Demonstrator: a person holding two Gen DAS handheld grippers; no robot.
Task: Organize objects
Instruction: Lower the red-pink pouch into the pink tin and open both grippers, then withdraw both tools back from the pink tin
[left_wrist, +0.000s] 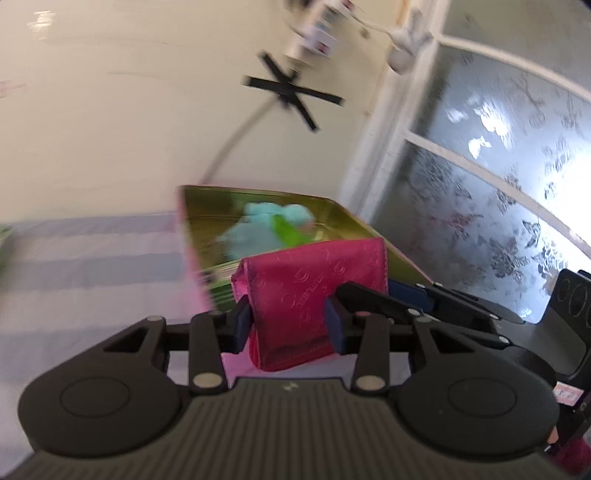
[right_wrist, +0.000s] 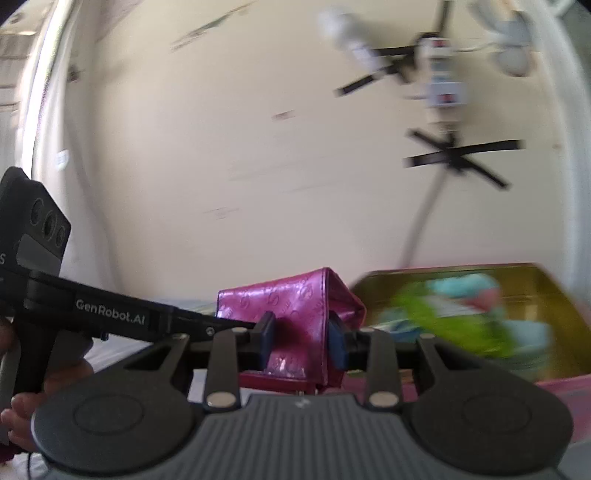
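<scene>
closest in, both grippers are clamped on the same pink wallet (left_wrist: 314, 295), lifted off the surface. the left gripper (left_wrist: 288, 319) has its blue-padded fingers (left_wrist: 242, 317) pressed in from either side of the wallet's lower half, closed about as far as the leather lets them. the right gripper (right_wrist: 301, 341) does the same from the other end, its fingers (right_wrist: 334, 341) squeezing the glossy embossed body, pulled in tight with the wallet wedged between them. in the right wrist view the left gripper's black arm reaches in from the left edge to the wallet, with a person's hand (right_wrist: 18, 417) under it.

just behind the wallet sits an open box (left_wrist: 258, 199), pink outside and shiny gold-green inside, holding a light blue fluffy thing (left_wrist: 273, 221) and a bright green item (left_wrist: 286, 230), both too blurred to name. the box rests on a bed with a pale lilac striped cover (left_wrist: 92, 266).

further back is a cream wall (left_wrist: 129, 129) with black tape crossed over a grey cable (left_wrist: 291, 92). to the right stands a frosted glass door (left_wrist: 498, 184) patterned with flowers and butterflies.
</scene>
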